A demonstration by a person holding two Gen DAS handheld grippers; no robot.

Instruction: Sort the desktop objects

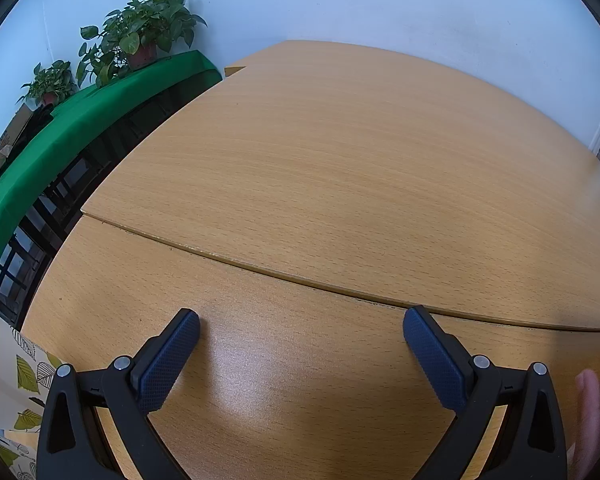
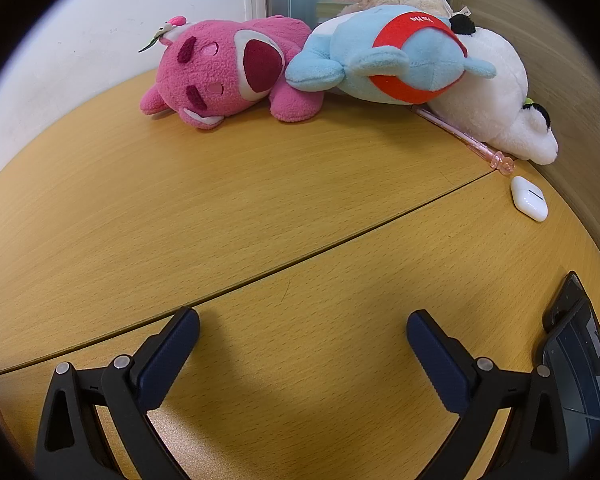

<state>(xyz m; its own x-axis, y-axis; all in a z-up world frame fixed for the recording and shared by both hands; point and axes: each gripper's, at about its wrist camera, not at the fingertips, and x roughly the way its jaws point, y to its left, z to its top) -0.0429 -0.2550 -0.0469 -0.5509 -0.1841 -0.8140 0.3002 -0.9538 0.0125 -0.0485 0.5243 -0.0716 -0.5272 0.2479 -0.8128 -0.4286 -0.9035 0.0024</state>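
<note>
Overhead, both tools, left tool (image 1: 301,332) and right tool (image 2: 303,334), splayed wide (empty) above grained wooden desk (image 2: 260,208), fuzzy pink plush (image 2: 224,76) beyond.

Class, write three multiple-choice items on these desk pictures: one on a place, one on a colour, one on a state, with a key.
1. Where is the white earbud case?
A. on the desk's right side
B. on the pink plush
C. in a gripper

2. What colour is the band on the blue plush?
A. green
B. red
C. black

3. How is the right gripper?
A. shut on a pen
B. shut and holding nothing
C. open

Key: A, it lies on bare wood near the pink pen; B, a red band wraps it; C, its fingers stand apart.
</note>
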